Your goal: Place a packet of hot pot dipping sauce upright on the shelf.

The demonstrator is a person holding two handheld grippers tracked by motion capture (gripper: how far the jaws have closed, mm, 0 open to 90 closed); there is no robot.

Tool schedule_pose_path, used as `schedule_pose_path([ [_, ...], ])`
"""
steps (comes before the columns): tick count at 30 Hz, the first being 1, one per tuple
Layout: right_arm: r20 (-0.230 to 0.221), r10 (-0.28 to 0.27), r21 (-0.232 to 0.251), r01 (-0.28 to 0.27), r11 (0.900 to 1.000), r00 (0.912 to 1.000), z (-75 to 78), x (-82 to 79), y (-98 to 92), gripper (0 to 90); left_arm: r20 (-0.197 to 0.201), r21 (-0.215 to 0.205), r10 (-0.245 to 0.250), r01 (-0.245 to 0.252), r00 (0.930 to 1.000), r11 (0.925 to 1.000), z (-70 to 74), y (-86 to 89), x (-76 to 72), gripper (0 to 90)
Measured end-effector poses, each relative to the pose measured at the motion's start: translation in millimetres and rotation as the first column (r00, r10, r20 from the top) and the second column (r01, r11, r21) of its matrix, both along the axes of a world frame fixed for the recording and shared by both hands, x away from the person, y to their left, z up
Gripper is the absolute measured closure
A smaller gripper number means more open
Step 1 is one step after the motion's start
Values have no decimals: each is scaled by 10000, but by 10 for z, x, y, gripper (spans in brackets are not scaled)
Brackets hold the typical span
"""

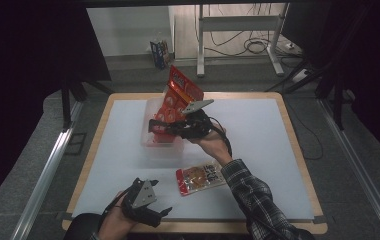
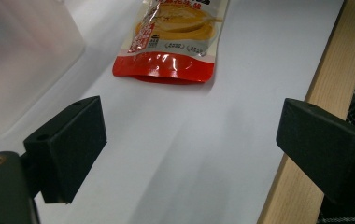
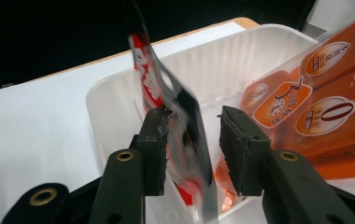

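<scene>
Packing of snack pouches into a clear plastic tub is the work in hand. The right gripper reaches over the tub, and in the right gripper view a thin red and silver pouch stands on edge between its jaws; one pad lies against the foil, the other pad is apart from it, so the jaws stand parted and the pouch is not clamped. A large orange packet leans inside the tub beside it. Another pouch, red with a yellow picture, lies flat on the white surface near the front edge. The left gripper rests low at that edge, jaws wide apart and empty. The flat pouch looks light, soft and glossy, so it will likely bend and may slip under a weak grip. A good place to take hold seems to be its sealed red end, where the foil is stiffer, rather than the filled middle.
</scene>
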State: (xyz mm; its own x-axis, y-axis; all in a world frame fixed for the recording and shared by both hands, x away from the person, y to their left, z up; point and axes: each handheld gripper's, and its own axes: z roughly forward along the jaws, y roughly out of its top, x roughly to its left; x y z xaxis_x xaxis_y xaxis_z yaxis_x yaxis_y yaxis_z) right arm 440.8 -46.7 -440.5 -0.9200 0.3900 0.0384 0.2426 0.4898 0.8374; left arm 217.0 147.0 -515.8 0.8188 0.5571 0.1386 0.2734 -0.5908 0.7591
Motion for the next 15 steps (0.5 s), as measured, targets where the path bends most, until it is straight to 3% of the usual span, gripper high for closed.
schedule_pose_path([
  [15,-181,-213,-46,212,9998,9996,-2,-12,-37,412,-31,53,-12,12,10000,10000,-7,-6,3,83],
])
